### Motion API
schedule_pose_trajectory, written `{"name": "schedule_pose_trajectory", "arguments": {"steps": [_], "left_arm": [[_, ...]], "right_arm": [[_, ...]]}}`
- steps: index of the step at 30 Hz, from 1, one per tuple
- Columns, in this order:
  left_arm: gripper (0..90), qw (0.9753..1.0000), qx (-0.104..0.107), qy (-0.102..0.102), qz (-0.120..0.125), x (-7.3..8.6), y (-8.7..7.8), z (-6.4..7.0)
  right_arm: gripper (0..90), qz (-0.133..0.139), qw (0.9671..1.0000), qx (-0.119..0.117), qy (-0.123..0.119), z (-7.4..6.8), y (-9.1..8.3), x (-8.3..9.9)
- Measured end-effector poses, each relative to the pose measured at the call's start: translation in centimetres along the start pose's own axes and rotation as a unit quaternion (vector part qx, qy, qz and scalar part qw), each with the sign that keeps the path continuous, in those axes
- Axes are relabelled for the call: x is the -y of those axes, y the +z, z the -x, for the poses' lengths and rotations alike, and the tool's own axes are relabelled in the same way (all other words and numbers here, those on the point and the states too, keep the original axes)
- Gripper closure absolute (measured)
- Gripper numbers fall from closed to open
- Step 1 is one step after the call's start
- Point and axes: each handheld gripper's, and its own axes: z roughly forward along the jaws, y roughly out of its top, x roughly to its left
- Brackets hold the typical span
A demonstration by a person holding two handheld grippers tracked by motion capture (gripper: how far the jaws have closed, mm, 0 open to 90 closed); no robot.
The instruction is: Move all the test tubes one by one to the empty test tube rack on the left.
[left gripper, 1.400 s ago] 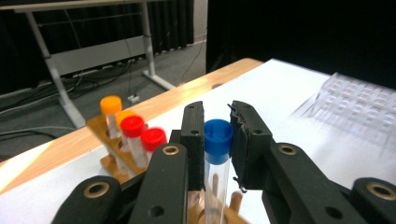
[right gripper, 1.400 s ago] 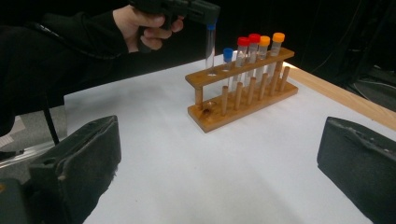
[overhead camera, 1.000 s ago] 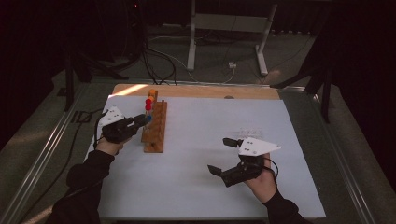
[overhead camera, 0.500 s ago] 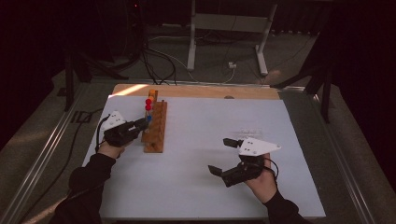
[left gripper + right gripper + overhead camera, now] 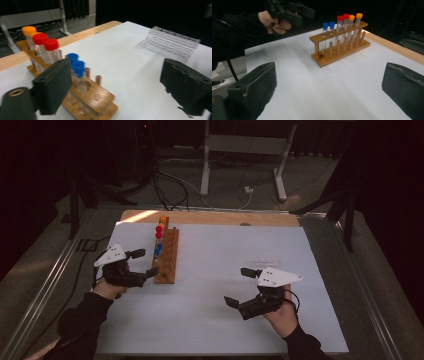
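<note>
- Wooden rack [image 5: 166, 256] sits at the left part of the white table [image 5: 310, 270], long side running away from me. Tubes are upright in its far end.
- Tubes in the left gripper view: 2 w/ blue caps [image 5: 75, 62] nearest me, then 2 red caps [image 5: 45, 41], then 2 orange caps [image 5: 29, 30] at the far end. Near holes of the rack are empty.
- My left gripper [image 5: 141, 263] is just beside the rack's near left end, jaws spread wide and holding nothing. Can't tell if a jaw touches the wood.
- My right gripper [image 5: 241, 287] is well apart from the rack, over the near right of the table. Jaws gape, nothing between them.
- Clear plastic tray [image 5: 172, 43] lies flat on the table, right of centre, just past the right gripper.
- Bare wood strip [image 5: 210, 217] along the table's far edge.
</note>
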Motion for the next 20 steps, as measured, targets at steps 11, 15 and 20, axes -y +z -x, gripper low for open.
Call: {"name": "schedule_pose_trajectory", "arguments": {"steps": [11,15,20], "left_arm": [[0.6,0.9995,0.032,0.002,-0.010,1.9,-2.1,2.2],[0.6,0.9990,0.042,0.006,-0.015,3.1,-2.4,3.0],[0.6,0.9987,0.049,0.000,-0.014,5.2,-2.7,4.0]], "right_arm": [[0.0,-0.004,1.0000,0.002,0.001,0.0,-0.1,0.4],[0.0,-0.005,1.0000,0.002,0.004,0.0,-0.1,0.5],[0.0,-0.003,1.0000,0.005,-0.002,-0.1,-0.3,0.5]]}}
